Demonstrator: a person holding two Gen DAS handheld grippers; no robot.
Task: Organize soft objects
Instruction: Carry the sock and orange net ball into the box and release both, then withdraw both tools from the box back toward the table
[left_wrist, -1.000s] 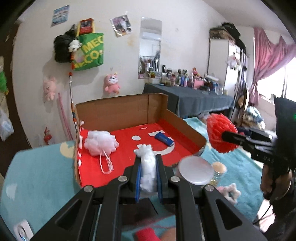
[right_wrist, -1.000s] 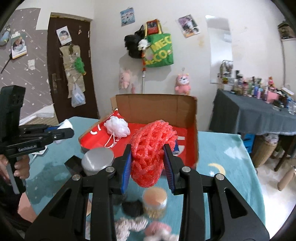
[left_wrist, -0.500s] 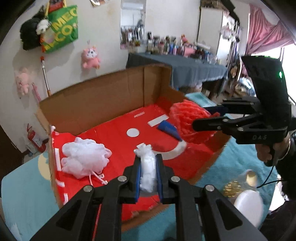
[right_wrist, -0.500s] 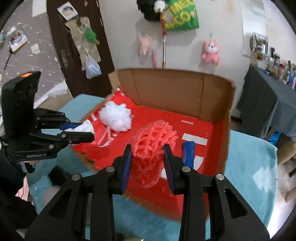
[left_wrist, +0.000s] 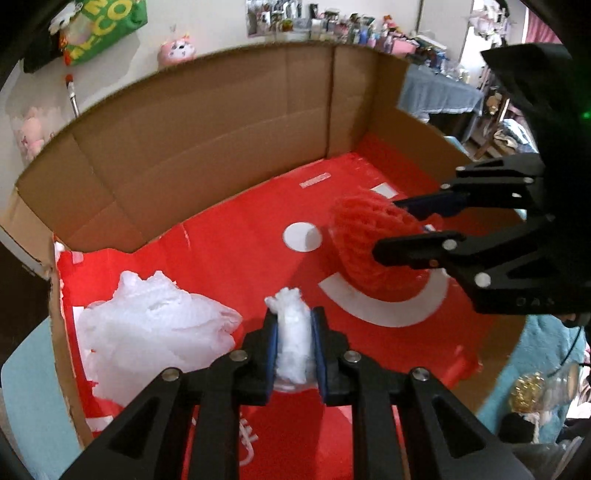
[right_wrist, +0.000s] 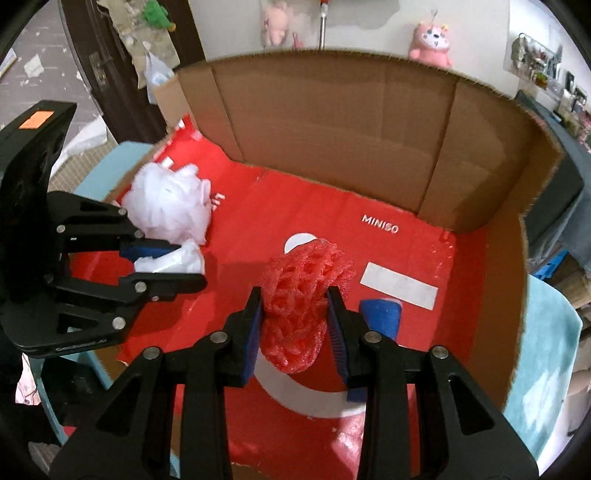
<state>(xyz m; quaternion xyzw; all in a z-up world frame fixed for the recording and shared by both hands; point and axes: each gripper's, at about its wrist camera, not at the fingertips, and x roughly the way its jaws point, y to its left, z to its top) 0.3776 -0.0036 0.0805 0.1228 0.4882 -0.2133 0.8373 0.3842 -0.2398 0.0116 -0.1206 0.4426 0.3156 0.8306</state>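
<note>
Red "MINISO" box floor (right_wrist: 380, 223) beneath right gripper's (right_wrist: 295, 325) red mesh sponge (right_wrist: 301, 291).

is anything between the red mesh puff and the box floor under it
Nothing visible. The red mesh puff, held in the right gripper, hangs over bare red box floor; the blue roll lies beside it.

Lived-in bedroom at home. Pink plush toy (right_wrist: 430, 38) on the wall at 1 o'clock, green tote bag (left_wrist: 107, 27) hung at 11, cluttered dresser of bottles (left_wrist: 354, 31) at 12, pink curtain (left_wrist: 541, 31) at 2.
</note>
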